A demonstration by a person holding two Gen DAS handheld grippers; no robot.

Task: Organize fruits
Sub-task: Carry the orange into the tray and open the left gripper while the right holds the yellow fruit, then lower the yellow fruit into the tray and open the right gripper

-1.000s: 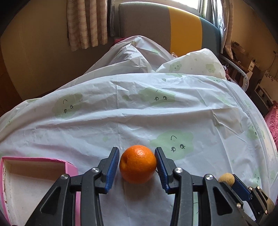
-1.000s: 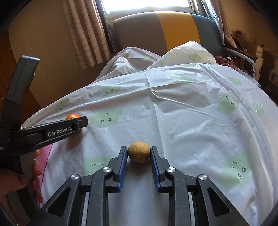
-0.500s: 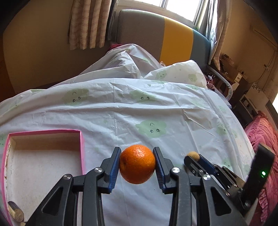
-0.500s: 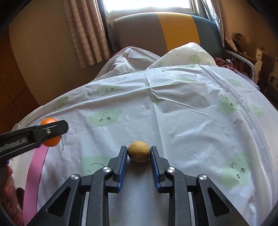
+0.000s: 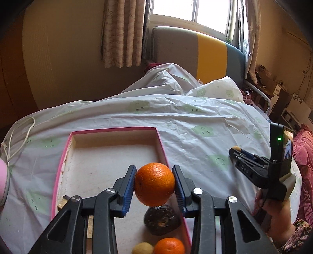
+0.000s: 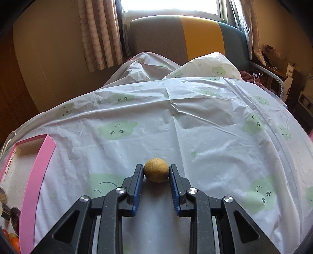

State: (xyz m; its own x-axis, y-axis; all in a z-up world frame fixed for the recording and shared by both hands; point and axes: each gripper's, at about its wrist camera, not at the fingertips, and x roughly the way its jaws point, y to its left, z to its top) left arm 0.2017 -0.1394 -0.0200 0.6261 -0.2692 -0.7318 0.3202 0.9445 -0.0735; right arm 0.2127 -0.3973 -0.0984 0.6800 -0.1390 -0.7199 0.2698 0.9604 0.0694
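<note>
The left gripper (image 5: 154, 185) holds an orange (image 5: 154, 184) between its blue pads, the jaws pressed to the fruit's two sides, raised above the near right part of a pink-rimmed box (image 5: 162, 142). Over the past second those jaws closed slightly on the orange, which sits squarely between them. Below it in the box lie a dark, round fruit (image 5: 161, 219), a second orange (image 5: 169, 246) and a small yellowish fruit (image 5: 142, 249), all clustered against the box's near right wall. The rest of the box's pale floor is bare, apart from a small wooden piece (image 5: 63, 202) by its left wall.

The box rests on the left side of a bed, on a white plastic sheet (image 5: 195, 125) printed with green cloud faces. A white cord (image 5: 21, 136) trails over the bed's left edge.

Toward the bed's right side, the right gripper (image 6: 156, 173) clamps a small, round tan fruit (image 6: 156, 173) between its narrowly set jaws, the fruit at the very tips of the pads and low over the sheet; whether it touches the sheet cannot be told. In the left wrist view a hand (image 5: 273, 215) in a floral sleeve grips that tool's handle.

At the bed's far end stands a headboard (image 6: 185, 37) in grey, yellow and teal panels under a curtained window (image 5: 187, 9).
</note>
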